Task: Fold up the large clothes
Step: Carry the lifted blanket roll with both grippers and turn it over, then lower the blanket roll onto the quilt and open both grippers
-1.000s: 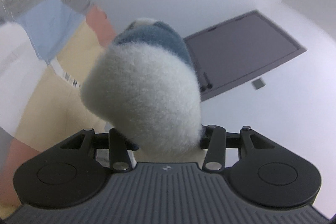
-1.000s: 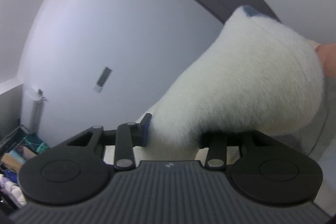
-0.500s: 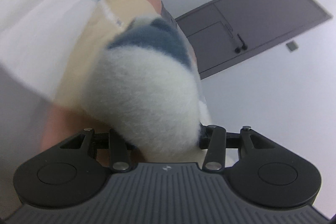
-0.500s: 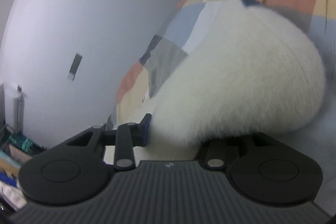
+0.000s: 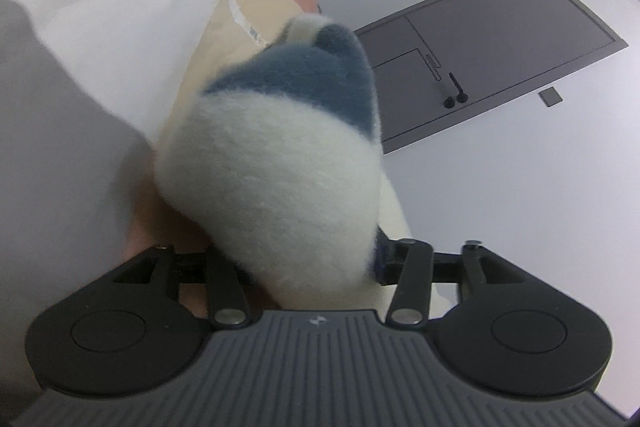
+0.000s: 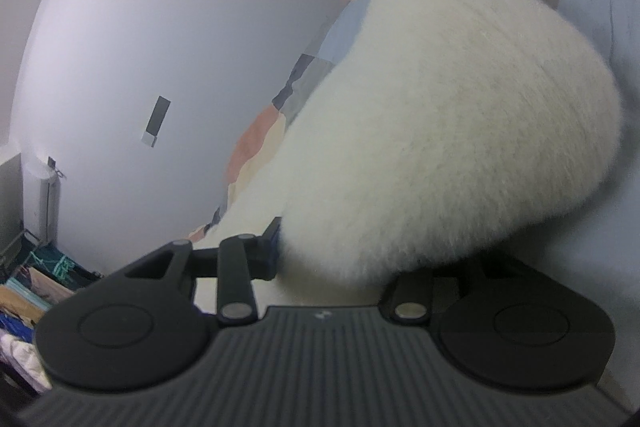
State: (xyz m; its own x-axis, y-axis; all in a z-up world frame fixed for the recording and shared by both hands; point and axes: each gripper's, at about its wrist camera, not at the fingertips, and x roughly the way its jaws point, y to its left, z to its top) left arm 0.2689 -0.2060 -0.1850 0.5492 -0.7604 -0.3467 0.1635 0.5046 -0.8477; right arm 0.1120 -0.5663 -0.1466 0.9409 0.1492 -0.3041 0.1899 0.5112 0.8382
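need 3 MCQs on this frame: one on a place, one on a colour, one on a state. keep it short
1. In the left wrist view, where is the dark grey door relative to the fleece garment?
A. To its right
B. Below it
C. Hidden behind it

2. What colour is the patch at the top of the white fleece?
A. Red
B. Blue
C. Green

3. What is the state of the two grippers?
A. Both open and empty
B. Only the left one holds cloth
C. Both shut on the fleece

Key: 1 A, the door sits right of the fleece garment. 2 B, a blue patch tops the white pile. 3 C, fleece bunches between the jaws of the left gripper and of the right gripper, covering the fingers in both views.
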